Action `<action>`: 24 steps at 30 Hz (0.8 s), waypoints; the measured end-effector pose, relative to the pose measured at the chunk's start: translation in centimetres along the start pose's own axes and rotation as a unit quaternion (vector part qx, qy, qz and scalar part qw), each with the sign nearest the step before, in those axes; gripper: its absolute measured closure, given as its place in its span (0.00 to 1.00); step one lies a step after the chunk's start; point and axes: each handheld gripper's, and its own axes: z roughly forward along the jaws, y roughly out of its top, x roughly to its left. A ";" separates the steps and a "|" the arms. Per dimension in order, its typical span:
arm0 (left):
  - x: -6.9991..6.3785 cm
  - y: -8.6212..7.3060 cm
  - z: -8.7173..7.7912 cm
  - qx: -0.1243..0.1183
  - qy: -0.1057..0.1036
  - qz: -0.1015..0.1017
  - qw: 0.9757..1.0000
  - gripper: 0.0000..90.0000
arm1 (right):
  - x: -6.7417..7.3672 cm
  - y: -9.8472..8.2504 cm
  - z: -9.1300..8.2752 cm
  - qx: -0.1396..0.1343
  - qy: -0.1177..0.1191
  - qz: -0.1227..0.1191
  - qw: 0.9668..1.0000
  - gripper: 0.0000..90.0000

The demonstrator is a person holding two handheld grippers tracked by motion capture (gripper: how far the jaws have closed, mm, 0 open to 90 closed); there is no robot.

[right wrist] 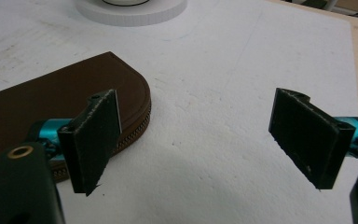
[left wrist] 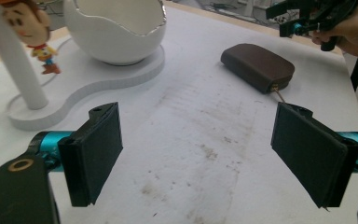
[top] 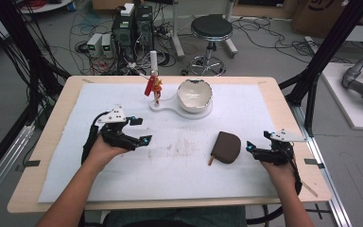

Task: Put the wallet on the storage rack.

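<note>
Brown leather, or something like it — a small zip pouch [top: 228, 147] flat on the white mat [top: 75, 179], right of the middle, rounded end away from the person, a thin pull tab at its near-left corner. Just beside it, to the right, the right gripper [top: 251, 148], jaws wide apart and holding nothing. In the right gripper view, the pouch [right wrist: 60, 100] behind the left jaw, the zip seam along its curved edge well visible, bare mat between the two jaws. Not yet touching, as far as can be judged.

On the left side of the mat, the left gripper [top: 144, 131], also spread wide and empty, pointed toward the middle and well apart from the pouch. From the left gripper view, the pouch [left wrist: 257, 66] far ahead, and a stained patch of mat in front of the jaws.

At the far edge, a white stand [top: 170, 108] with a cracked-egg bowl [top: 194, 94] and a post with a small cowboy doll [top: 155, 87] hanging on it — not involved now.

Probably the approach step, before any grasp. Next move, by judgement: shifting the right gripper left so that the pouch edge comes between the jaws, low to the mat, then closing. A flat, soft thing — easy to push away instead of catching, so perhaps some help from the left gripper to steady the other side.
</note>
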 end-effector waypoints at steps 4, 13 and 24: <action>-0.4 0.0 1.4 0.004 -0.025 -0.007 1.000 0.18 | -0.1 -0.3 -0.5 -0.001 -0.003 0.004 1.000 0.19; -1.9 0.5 5.1 0.018 -0.064 -0.005 0.998 0.18 | -0.5 -0.9 -1.3 -0.001 -0.013 0.009 1.000 0.19; -4.4 0.8 9.1 0.047 -0.074 0.015 0.996 0.18 | -0.7 -1.2 -1.7 -0.002 -0.015 0.013 1.000 0.19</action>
